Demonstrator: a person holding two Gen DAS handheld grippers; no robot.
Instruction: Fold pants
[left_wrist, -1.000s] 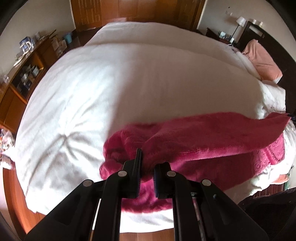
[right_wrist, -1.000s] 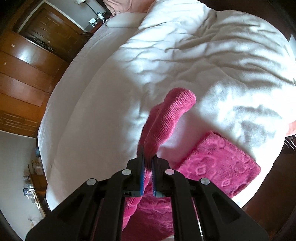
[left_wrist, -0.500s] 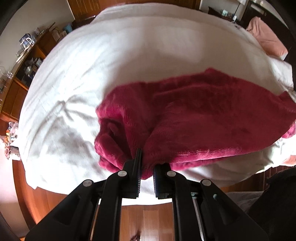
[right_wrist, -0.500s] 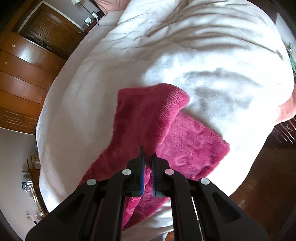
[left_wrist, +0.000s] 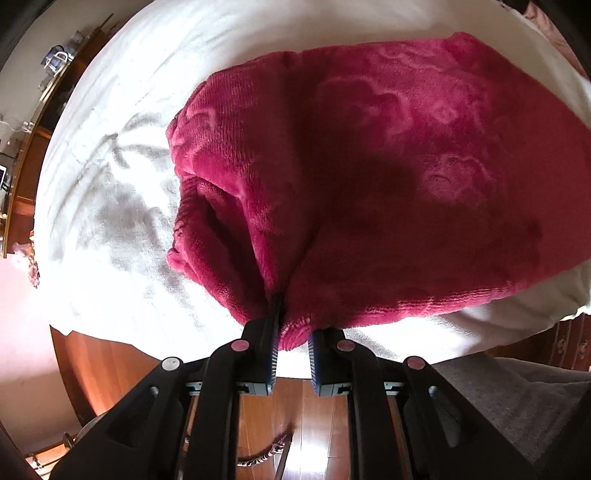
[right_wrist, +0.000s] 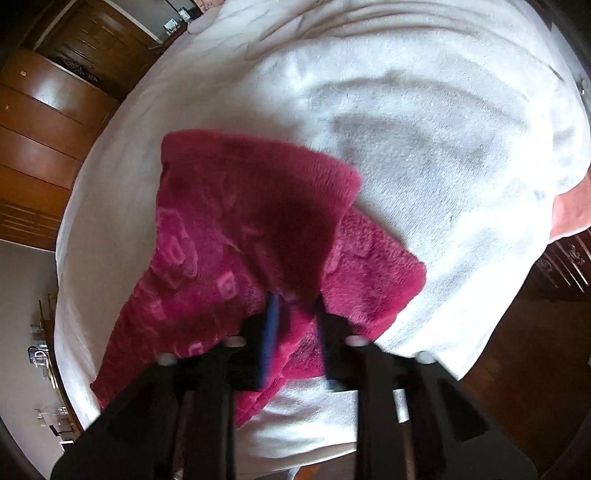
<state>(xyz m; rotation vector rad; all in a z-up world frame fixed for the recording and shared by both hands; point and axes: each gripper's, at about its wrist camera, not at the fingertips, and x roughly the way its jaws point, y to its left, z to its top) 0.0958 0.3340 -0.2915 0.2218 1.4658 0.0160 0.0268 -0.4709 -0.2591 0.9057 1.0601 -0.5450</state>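
Both grippers have dropped toward the bed since a second ago, and the pants now lie spread on the cover instead of hanging bunched in the air.

Left wrist view: white bed cover (left_wrist: 122, 221) at left, wrinkled, shelf clutter at the far left edge. Left gripper (left_wrist: 293, 332) points down over the near edge of the bed; a fold of the magenta fleece pants (left_wrist: 369, 184) sits between its pads at the hem, jaws nearly together and just starting to part, fabric still pinched. Pants fill the centre and right, embossed flower pattern up, wooden floor (left_wrist: 288, 424) near.

Right wrist view: wooden wardrobe (right_wrist: 44, 122) far left. Pants (right_wrist: 229, 240) lie folded over themselves, an upper layer across a lower one, on the near left part of the cover (right_wrist: 443, 129). Right gripper (right_wrist: 295, 314), blurred, has its jaws opening; fabric sits between the fingers, pads look clear of it.
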